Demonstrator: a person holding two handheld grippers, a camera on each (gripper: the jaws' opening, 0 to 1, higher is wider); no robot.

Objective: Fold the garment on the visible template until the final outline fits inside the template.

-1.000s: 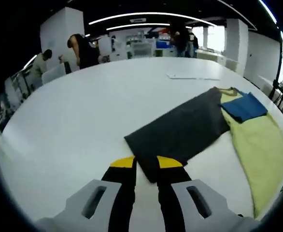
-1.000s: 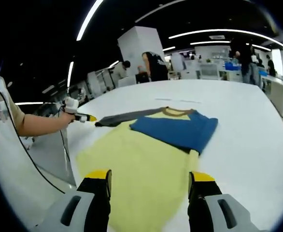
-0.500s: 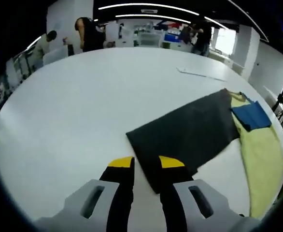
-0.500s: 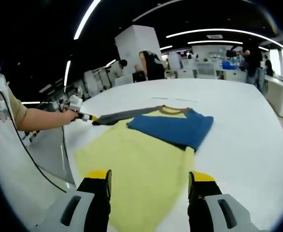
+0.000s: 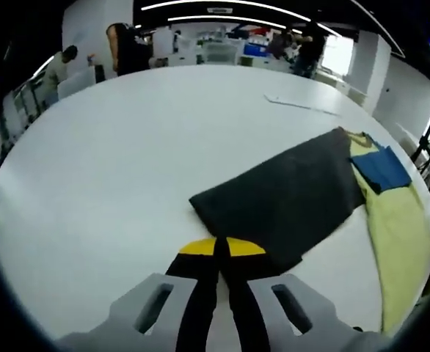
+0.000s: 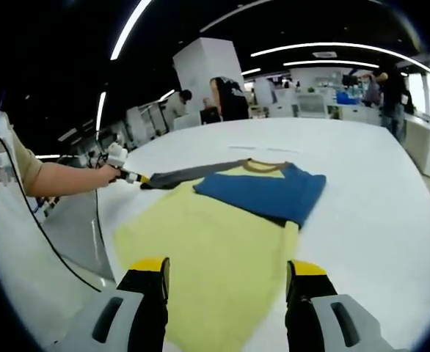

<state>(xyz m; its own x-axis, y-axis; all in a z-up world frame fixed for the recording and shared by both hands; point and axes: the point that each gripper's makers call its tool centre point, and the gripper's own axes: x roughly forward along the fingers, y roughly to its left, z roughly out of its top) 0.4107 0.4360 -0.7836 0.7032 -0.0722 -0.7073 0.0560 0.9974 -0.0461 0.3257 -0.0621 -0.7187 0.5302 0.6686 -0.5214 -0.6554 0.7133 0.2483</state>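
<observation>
My left gripper (image 5: pixel 216 249) is clamped on the cuff of the dark sleeve (image 5: pixel 277 198), which runs away rightward to the yellow garment (image 6: pixel 208 257). My right gripper (image 6: pixel 226 282) hovers agape over its hem, nearer the body.

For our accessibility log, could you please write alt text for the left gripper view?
The left hand-held gripper is shut on the end of a dark grey sleeve spread on a white table. The shirt's yellow body and folded blue sleeve lie at right.

White table (image 5: pixel 105 161) bare, open left of garment (image 5: pixel 288 198); paper strip (image 5: pixel 299 105) lies far side.
</observation>
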